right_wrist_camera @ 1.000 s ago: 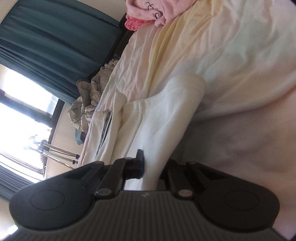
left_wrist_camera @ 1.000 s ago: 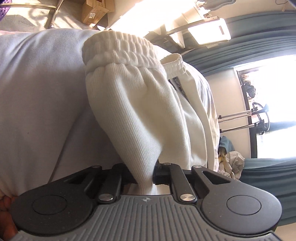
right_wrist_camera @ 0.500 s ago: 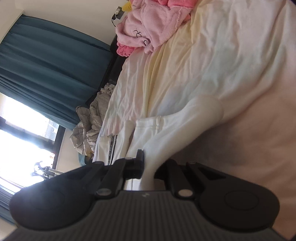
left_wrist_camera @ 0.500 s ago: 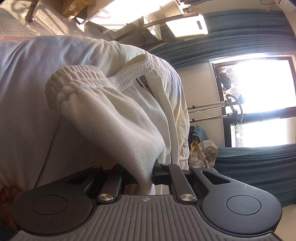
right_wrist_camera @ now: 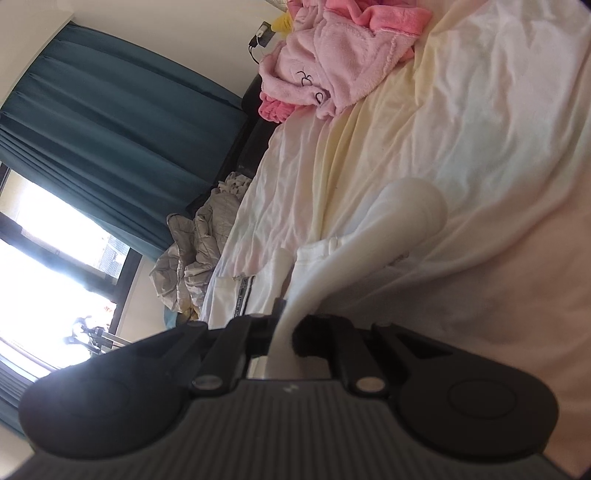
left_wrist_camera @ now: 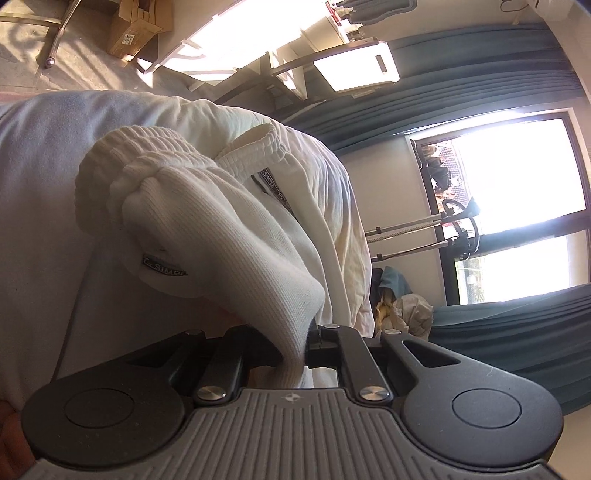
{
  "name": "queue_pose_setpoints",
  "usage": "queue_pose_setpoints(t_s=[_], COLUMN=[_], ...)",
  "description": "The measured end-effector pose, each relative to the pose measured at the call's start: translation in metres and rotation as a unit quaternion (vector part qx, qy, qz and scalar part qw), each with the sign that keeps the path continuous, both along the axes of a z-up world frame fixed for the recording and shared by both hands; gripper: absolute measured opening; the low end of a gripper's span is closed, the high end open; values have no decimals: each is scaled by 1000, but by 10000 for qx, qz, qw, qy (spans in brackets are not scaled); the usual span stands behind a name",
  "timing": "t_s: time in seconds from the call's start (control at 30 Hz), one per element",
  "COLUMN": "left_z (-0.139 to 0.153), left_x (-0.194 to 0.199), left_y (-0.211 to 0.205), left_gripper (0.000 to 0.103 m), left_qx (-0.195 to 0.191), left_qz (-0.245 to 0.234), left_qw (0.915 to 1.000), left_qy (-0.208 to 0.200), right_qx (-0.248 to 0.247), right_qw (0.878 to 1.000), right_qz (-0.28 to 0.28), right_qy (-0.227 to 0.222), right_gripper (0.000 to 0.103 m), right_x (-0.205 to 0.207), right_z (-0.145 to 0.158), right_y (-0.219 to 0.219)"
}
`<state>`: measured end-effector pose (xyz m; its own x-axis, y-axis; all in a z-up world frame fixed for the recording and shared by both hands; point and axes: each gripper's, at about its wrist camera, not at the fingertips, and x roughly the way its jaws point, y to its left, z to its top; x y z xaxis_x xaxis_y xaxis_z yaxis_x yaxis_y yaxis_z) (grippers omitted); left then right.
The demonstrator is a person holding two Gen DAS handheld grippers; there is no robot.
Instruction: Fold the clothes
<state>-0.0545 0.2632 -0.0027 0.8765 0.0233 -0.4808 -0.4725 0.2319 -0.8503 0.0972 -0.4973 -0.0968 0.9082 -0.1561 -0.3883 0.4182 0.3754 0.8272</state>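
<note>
My left gripper (left_wrist_camera: 295, 354) has its jaws pinched on a fold of the white trousers (left_wrist_camera: 229, 236), a ribbed cream-white garment with an elastic waistband (left_wrist_camera: 258, 146) bunched up ahead of the fingers. The cloth runs from the jaws up and to the left in a thick roll, and a small dark label (left_wrist_camera: 164, 267) with pale lettering shows on its underside. The rest of the garment lies over the bed sheet (left_wrist_camera: 40, 177), which looks pale grey-blue in this view.

My right gripper (right_wrist_camera: 286, 336) is also clamped on the trousers (right_wrist_camera: 369, 236); a narrow strip of smooth white fabric passes between the jaws and rises to a rounded fold lifted off the bed. To the left of that strip more of the garment lies flat, with a dark striped band (right_wrist_camera: 242, 295) along its edge. The bed sheet (right_wrist_camera: 480, 110) under it is rumpled, cream and pale pink.

Near the head of the bed sits a pink fleece robe (right_wrist_camera: 332, 62) in a heap, well apart from the trousers. Beyond the bed edge I see a crumpled grey blanket (right_wrist_camera: 195, 243), teal curtains (right_wrist_camera: 110, 122) and a bright window (left_wrist_camera: 517, 170). In the left view a cardboard box (left_wrist_camera: 135, 27) stands on the floor, and a metal rack (left_wrist_camera: 413, 236) stands by the window.
</note>
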Motion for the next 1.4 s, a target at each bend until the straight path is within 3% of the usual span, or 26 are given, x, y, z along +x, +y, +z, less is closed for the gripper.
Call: queue_pose_setpoints(t_s=[0.17, 0.5, 0.67, 0.83, 1.0, 1.13, 1.3, 1.37, 1.4], left_z=[5, 5, 6, 11, -3, -23, -34, -30, -29], left_x=[16, 69, 97, 141, 203, 232, 257, 265, 266], left_y=[1, 7, 11, 23, 33, 30, 28, 23, 21], left_gripper=[11, 11, 11, 11, 11, 13, 17, 29, 35], left_qx=[280, 284, 273, 327, 684, 1055, 1274, 1489, 1571], left_qz=[-48, 197, 327, 332, 290, 312, 309, 225, 178], left_qw=[9995, 9982, 9967, 9967, 9966, 9939, 9908, 9875, 9864], left_qy=[-113, -490, -687, -671, -361, -51, 324, 459, 445], right_qx=[-317, -1233, -2100, -2732, -2809, -3032, -3156, -3119, -3044], right_qw=[9994, 9918, 9764, 9584, 9518, 9382, 9266, 9263, 9285], right_qz=[37, 224, 505, 822, 1149, 1509, 1714, 1777, 1830], right_qy=[-91, -237, -33, 91, 435, 709, 1116, 1142, 1084], right_gripper=[5, 5, 5, 5, 5, 6, 6, 7, 13], right_x=[3, 32, 92, 184, 286, 355, 396, 398, 396], right_z=[10, 37, 57, 62, 42, 11, -28, -37, -37], right_y=[5, 17, 35, 67, 95, 112, 126, 124, 121])
